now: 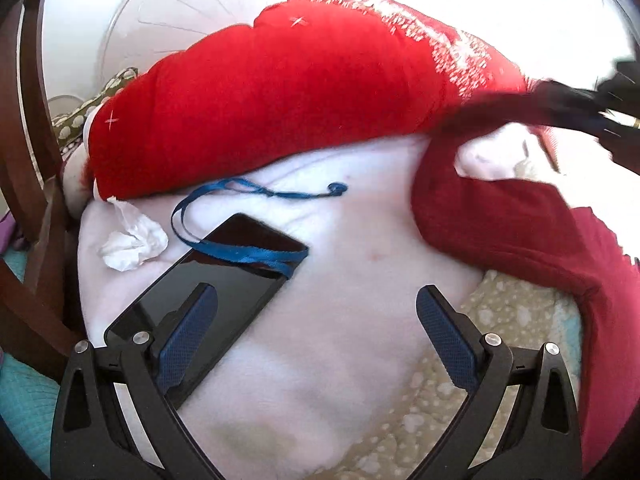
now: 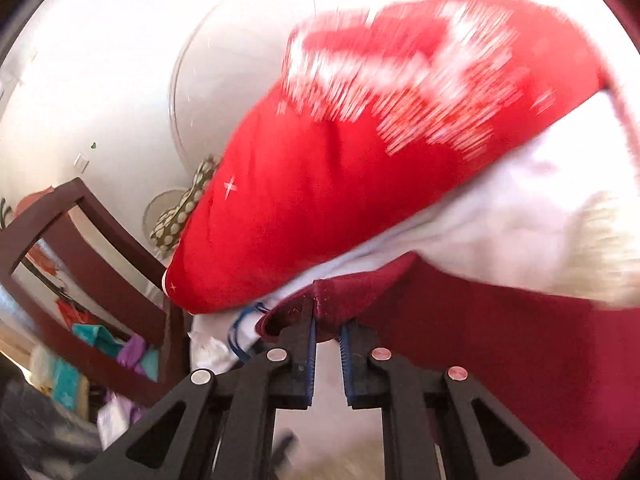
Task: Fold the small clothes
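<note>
A dark red garment (image 1: 520, 232) lies at the right on a white cloth (image 1: 340, 280). My right gripper (image 2: 327, 322) is shut on its hem (image 2: 344, 300) and holds it lifted; the gripper shows as a dark blur in the left wrist view (image 1: 592, 108). My left gripper (image 1: 316, 300) is open and empty above the white cloth, left of the dark red garment. A bright red garment with a white pattern (image 1: 280, 96) lies bunched behind; it also shows in the right wrist view (image 2: 360, 160).
A black phone (image 1: 208, 284) with a blue ribbon (image 1: 248, 254) across it lies under my left finger. A crumpled tissue (image 1: 132, 242) lies beside it. A beige spotted cloth (image 1: 472, 380) lies underneath. A brown wooden chair (image 2: 92, 248) stands at the left.
</note>
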The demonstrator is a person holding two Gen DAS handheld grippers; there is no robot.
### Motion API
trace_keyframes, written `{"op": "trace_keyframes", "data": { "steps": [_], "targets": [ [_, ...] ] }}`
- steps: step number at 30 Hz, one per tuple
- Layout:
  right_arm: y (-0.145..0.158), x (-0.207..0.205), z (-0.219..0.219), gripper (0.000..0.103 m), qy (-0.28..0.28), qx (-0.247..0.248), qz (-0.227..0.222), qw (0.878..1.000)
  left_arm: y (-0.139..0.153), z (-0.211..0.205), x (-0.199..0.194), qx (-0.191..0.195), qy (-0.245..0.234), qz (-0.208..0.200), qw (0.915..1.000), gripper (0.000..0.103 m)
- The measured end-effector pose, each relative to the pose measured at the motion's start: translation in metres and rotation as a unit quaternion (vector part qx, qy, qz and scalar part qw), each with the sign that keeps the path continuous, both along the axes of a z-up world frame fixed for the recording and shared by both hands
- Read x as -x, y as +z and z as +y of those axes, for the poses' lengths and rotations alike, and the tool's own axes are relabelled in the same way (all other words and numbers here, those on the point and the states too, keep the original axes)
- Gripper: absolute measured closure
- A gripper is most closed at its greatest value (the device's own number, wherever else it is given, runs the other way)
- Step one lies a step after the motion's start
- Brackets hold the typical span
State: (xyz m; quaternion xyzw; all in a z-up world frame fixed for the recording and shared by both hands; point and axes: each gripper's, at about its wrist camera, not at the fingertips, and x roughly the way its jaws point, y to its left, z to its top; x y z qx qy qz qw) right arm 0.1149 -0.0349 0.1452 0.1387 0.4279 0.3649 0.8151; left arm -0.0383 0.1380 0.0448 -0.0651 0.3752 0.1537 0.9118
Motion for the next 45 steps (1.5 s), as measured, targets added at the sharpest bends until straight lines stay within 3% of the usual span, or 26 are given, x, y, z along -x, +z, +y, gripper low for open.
{"op": "trace_keyframes", "data": {
  "steps": [4,6,10,13,15,17,19,22,24,25,30,36,37,41,45],
  "targets": [
    [0.04,0.038,-0.087,0.093,-0.081,0.035,-0.049,0.995,0.005,-0.017,0.003,-0.027,-0.011,-0.013,0.9995,0.003],
    [0.054,0.047,-0.129,0.093,-0.12,0.039,-0.053,0.991,0.005,-0.027,0.003,-0.045,-0.021,-0.012,0.9987,0.003],
    [0.06,0.09,-0.203,0.093,-0.209,0.06,-0.064,0.974,0.006,-0.045,0.004,-0.055,-0.037,-0.017,0.9977,0.003],
    [0.037,0.117,-0.248,0.093,-0.272,0.118,-0.061,0.953,0.012,-0.061,0.008,-0.054,-0.053,-0.035,0.9965,0.003],
    [0.003,0.134,-0.272,0.093,-0.307,0.146,-0.039,0.94,0.018,-0.077,0.009,-0.051,-0.077,-0.043,0.9948,0.003],
    [-0.028,0.141,-0.295,0.093,-0.322,0.132,0.02,0.937,0.027,-0.094,0.01,-0.052,-0.104,-0.053,0.9919,0.003],
    [-0.052,0.152,-0.319,0.092,-0.333,0.076,0.09,0.936,0.036,-0.112,0.011,-0.053,-0.133,-0.066,0.9875,0.003],
    [-0.054,0.172,-0.337,0.077,-0.35,0.041,0.077,0.933,0.045,-0.139,0.0,-0.03,-0.184,-0.063,0.9805,0.003],
    [-0.049,0.181,-0.346,0.058,-0.361,0.03,0.067,0.93,0.048,-0.15,-0.012,-0.021,-0.202,-0.058,0.9776,0.003],
    [-0.045,0.184,-0.352,0.055,-0.366,0.02,0.066,0.928,0.049,-0.158,-0.02,-0.016,-0.212,-0.057,0.9754,0.003],
    [-0.035,0.187,-0.36,0.055,-0.376,-0.01,0.055,0.925,0.044,-0.177,-0.057,0.017,-0.234,-0.031,0.9715,0.003],
    [-0.078,0.167,-0.332,0.054,-0.339,0.073,0.089,0.934,0.018,-0.187,-0.07,0.032,-0.249,-0.003,0.9681,0.003],
    [-0.079,0.167,-0.324,0.057,-0.334,0.1,0.071,0.934,0.013,-0.189,-0.071,0.026,-0.252,0.01,0.9673,0.003],
    [-0.071,0.164,-0.307,0.097,-0.311,0.149,0.03,0.938,0.006,-0.189,-0.07,0.018,-0.257,0.023,0.9659,0.003],
    [-0.03,0.168,-0.328,0.098,-0.341,0.171,-0.028,0.924,0.011,-0.184,-0.064,0.035,-0.261,0.008,0.9647,0.003]
  ]
}}
